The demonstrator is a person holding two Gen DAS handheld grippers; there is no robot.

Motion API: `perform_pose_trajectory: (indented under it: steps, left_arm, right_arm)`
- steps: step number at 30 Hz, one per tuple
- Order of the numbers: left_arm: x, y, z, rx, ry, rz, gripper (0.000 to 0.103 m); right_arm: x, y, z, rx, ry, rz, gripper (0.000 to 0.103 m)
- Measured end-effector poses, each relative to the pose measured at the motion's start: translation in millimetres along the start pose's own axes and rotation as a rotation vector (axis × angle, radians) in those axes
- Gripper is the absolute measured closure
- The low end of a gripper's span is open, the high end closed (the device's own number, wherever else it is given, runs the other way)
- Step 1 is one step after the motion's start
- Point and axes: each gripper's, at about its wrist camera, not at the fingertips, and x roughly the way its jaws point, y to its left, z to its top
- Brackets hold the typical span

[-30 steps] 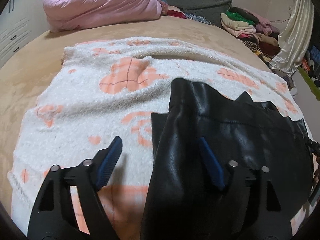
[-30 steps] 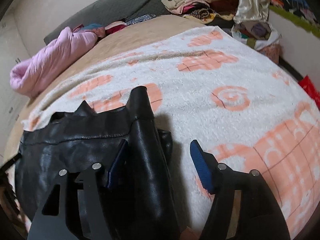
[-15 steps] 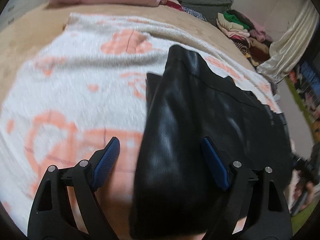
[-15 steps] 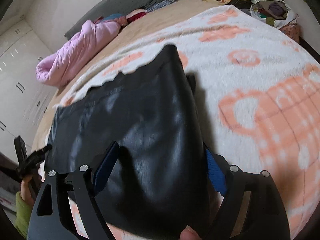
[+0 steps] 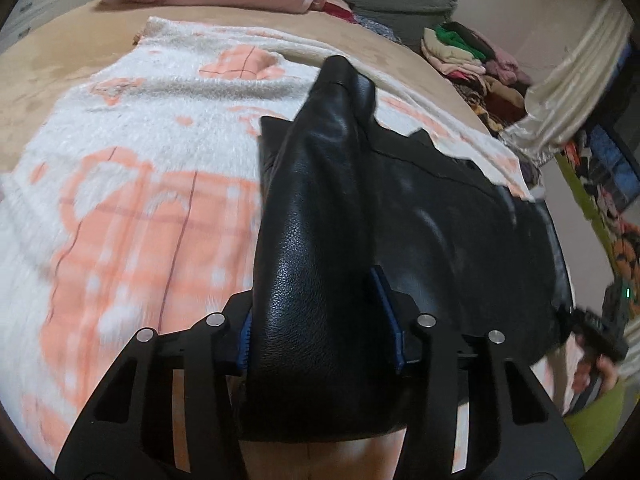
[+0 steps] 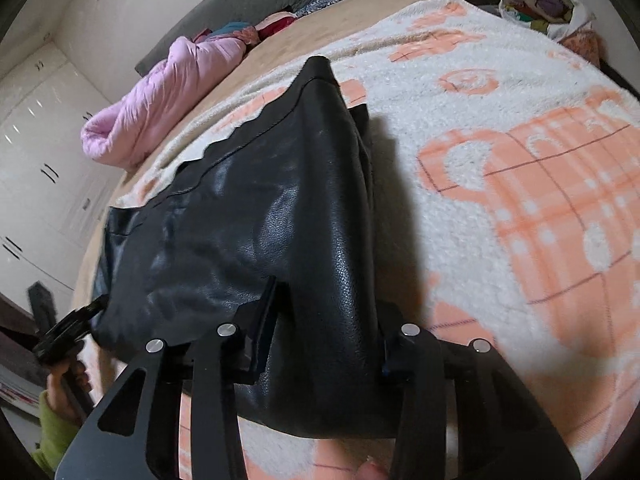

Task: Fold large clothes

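both the left gripper (image 5: 322, 332) and right gripper (image 6: 322, 340) have just clamped shut on the black leather garment (image 5: 320, 240), so a fold can begin.

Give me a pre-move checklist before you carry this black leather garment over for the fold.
1. Left gripper shut on the black leather garment: ok.
2. Right gripper shut on the same garment: ok.
3. Gripped edge lifted off the blanket: ok, it tents up between the fingers.
4. Far end still lying on the blanket: ok.
5. Garment spread free of wrinkles: not ok, a loose flap bunches beside the raised ridge.
6. Zipper or lining snagged underneath: cannot tell.
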Motion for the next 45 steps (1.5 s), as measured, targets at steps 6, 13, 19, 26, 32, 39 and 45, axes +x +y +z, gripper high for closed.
perform_pose_trajectory:
  steps: [6,13,19,26,32,39,45]
  left_arm:
    - [-9,4,-9,-0.008,-0.006,-0.011,0.063]
    - [-13,-5,-9,0.023,-0.015,0.014,0.059]
    - [-22,-4,-13,0.031,-0.033,0.023,0.04]
    - [-29,4,-12,0.011,-0.051,0.034,0.026]
    - [-25,15,-3,-0.029,-0.044,0.017,0.023]
    - [3,19,22,-0.044,0.013,-0.023,0.019]
    - [34,20,34,-0.035,0.104,-0.091,0.04]
  right_arm:
    - [1,18,-5,-0.089,-0.024,-0.171,0.036]
    - [-33,53,-31,-0.202,-0.177,-0.362,0.025]
    - [-39,98,-46,-0.278,-0.246,-0.265,0.024]
    - [1,175,-66,-0.485,-0.161,-0.177,0.045]
    - [49,190,-76,-0.464,-0.031,-0.215,0.049]
    - [63,182,-78,-0.432,-0.016,-0.191,0.048]
    - [45,187,-58,-0.366,-0.025,-0.107,0.065]
